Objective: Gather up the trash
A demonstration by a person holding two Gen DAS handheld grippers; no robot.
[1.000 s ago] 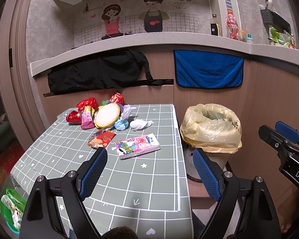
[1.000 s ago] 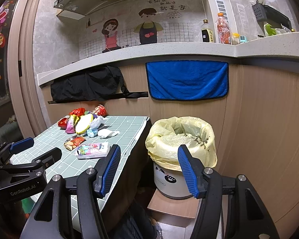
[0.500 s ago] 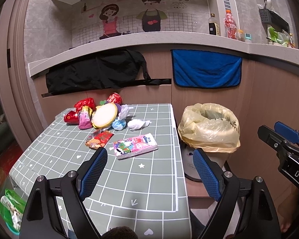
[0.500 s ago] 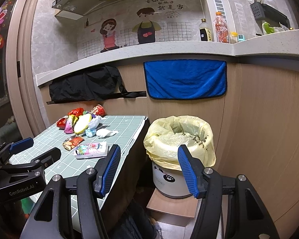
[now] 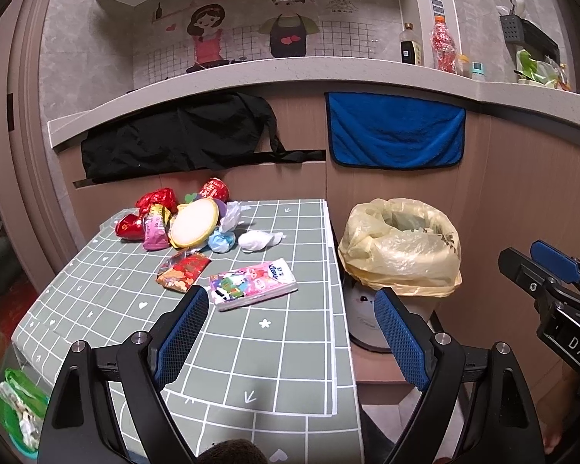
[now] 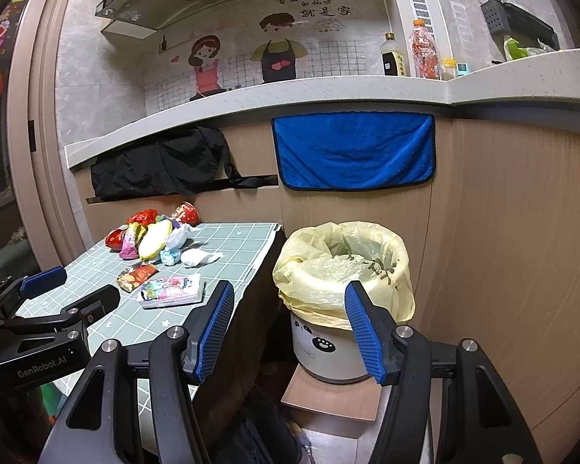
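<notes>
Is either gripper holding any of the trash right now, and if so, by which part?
Nothing is held. The left gripper and right gripper both have open, empty jaws.

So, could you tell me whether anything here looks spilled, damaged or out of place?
Nothing looks spilled or broken. The only mess is the trash itself: a heap of wrappers at the far side of the table, with a tissue pack and a snack packet lying loose nearer. The lined bin stands upright beside the table.

Blue towel (image 5: pixel 396 135) and black cloth (image 5: pixel 174 141) are hung side by side under the counter edge (image 6: pixel 328 92). Dark sauce bottle (image 6: pixel 393 56) and orange-capped bottle (image 6: pixel 425 50) are stood upright on it. Cartoon couple sticker (image 5: pixel 251 31) is seen on the tiled wall.
</notes>
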